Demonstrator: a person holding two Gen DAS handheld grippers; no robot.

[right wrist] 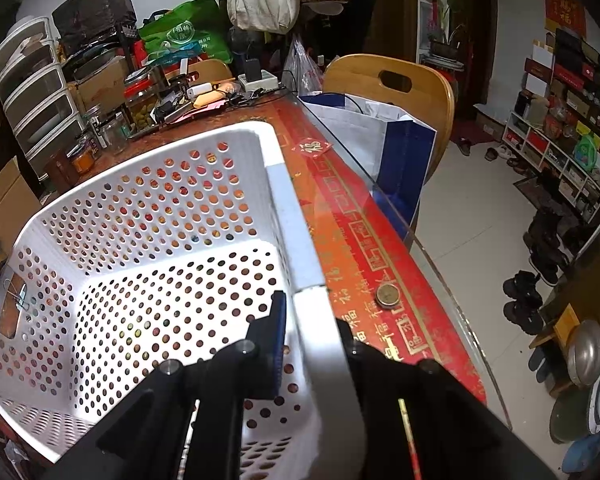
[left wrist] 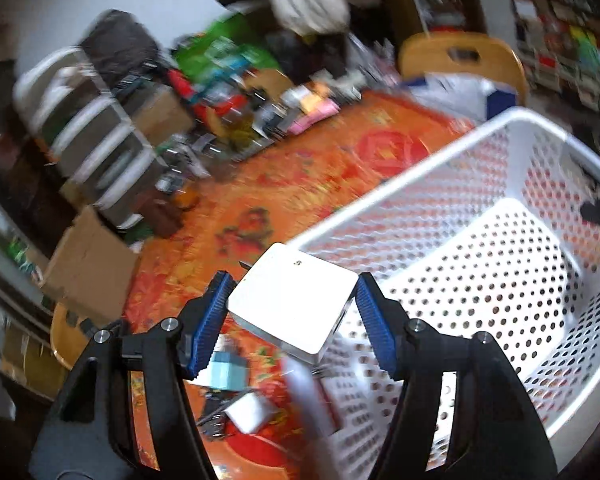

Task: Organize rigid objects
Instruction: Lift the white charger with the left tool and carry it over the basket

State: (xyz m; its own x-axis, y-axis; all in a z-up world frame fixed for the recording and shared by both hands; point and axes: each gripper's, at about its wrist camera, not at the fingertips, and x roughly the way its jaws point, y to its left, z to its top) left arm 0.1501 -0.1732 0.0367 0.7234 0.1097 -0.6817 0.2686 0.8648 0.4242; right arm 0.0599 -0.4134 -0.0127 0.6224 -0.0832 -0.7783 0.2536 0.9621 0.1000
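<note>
My left gripper point(left wrist: 292, 296) is shut on a flat white square box point(left wrist: 290, 306) and holds it above the near rim of a white perforated basket point(left wrist: 480, 264), over the red patterned tabletop. My right gripper point(right wrist: 312, 320) is shut on the right rim of the same basket point(right wrist: 296, 224), one blue-padded finger inside the wall and the other outside. The basket's inside looks empty in the right wrist view. The left view is blurred.
Small white and pale-blue items point(left wrist: 236, 392) lie on the table below the left gripper. Jars, drawers and clutter point(right wrist: 100, 120) line the table's far side. A coin-like disc point(right wrist: 387, 295) lies right of the basket. A wooden chair point(right wrist: 396, 88) and a bag point(right wrist: 380, 136) stand past the table's glass edge.
</note>
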